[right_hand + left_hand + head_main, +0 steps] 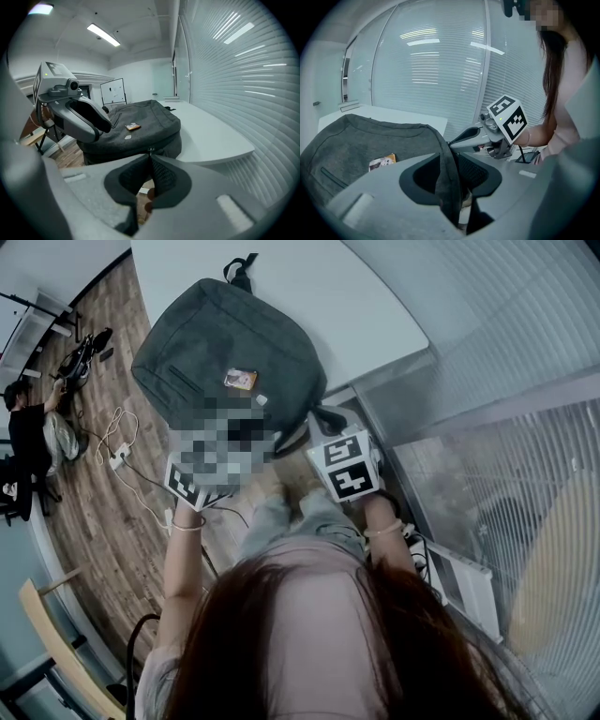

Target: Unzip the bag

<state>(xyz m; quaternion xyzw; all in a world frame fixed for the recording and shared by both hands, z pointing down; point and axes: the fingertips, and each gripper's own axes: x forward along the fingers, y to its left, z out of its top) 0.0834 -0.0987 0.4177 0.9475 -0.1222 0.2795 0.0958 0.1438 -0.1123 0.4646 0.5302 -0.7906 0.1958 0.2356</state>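
1. While the grey backpack [225, 343] lies flat on the white table [213, 138], with its near end at the table's edge toward the person, the step in hand is judged to be the very start of the unzip. The pull is taken, and no parted stretch of zipper can be made out.
2. Right gripper [151, 164]: the jaws are brought together, and the pads [165, 176] meet along one line. A small metal piece, taken to be the zipper pull [151, 151], is pinched at their tips, right at the bag's near side seam.
3. Left gripper [452, 171]: the jaws are set apart. The backpack's fabric edge [443, 154] stands upright between the pads [477, 171]. It is not seen to be pressed, so it is counted as loose rather than held.
4. Both grippers are placed close together at the same near corner of the bag.
5. Next move, as judged: the fabric just beside the slider is to be clamped by the left gripper so the bag is braced. The pull is then to be drawn along the track by the right gripper, in line with the teeth and round the corner's curve.
6. Risk noted: with the left jaws apart, the whole bag is likely to be dragged toward the table's edge instead of the zipper being run.
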